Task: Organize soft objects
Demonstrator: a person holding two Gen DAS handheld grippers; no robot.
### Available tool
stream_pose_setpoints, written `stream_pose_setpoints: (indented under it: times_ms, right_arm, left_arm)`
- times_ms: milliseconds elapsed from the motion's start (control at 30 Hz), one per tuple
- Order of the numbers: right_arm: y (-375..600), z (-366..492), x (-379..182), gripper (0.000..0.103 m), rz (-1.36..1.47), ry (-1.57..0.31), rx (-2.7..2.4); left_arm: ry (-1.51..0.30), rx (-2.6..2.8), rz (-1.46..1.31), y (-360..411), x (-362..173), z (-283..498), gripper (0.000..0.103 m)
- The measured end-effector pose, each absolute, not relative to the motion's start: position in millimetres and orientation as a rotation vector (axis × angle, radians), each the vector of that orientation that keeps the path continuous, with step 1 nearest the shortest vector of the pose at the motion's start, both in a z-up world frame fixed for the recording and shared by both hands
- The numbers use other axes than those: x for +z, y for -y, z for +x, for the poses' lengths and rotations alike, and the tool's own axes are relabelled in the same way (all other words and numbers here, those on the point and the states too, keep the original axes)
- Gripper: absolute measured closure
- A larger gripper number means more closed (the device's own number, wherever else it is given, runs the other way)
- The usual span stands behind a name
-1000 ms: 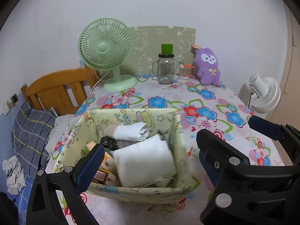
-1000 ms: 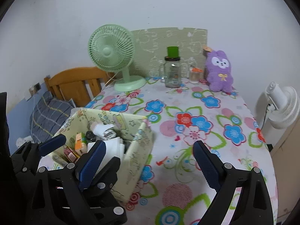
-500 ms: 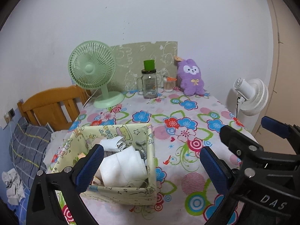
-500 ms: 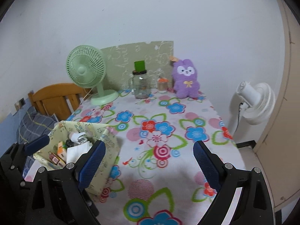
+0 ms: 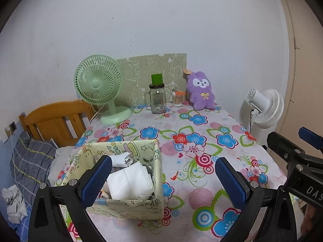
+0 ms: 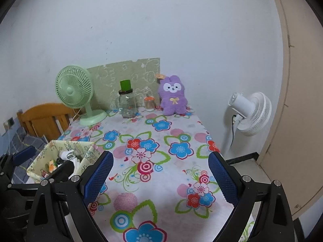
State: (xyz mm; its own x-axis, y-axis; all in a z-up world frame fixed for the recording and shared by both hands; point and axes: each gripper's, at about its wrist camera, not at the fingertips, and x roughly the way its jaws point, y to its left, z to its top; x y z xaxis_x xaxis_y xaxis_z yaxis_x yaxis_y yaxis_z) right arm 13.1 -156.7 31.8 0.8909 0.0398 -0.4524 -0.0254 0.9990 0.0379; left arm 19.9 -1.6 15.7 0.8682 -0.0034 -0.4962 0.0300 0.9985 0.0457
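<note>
A purple plush rabbit sits upright at the back of the flowered table, also in the right wrist view. A pale green fabric box stands at the front left, holding folded white cloth and small items; it shows in the right wrist view too. My left gripper is open and empty above the box's right side. My right gripper is open and empty over the bare tablecloth, far from the rabbit.
A green desk fan, a glass jar with a green lid and a small cotton-swab pot stand along the back. A white floor fan is off the table's right edge. A wooden chair is left.
Both grippers have pulled back and risen away from the box and table; the box now looks smaller and more of the tablecloth shows. Both stay open and empty.
</note>
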Motion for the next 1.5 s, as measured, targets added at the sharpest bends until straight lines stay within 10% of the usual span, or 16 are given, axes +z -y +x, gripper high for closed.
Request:
stream_pose_setpoints:
  times_ms: [1500]
  right_arm:
    - [152.4,-4.2,32.3,0.006,0.034,-0.440,0.080]
  left_arm:
    - [-0.506,-0.008,-0.032,-20.5,21.1,7.3,0.000]
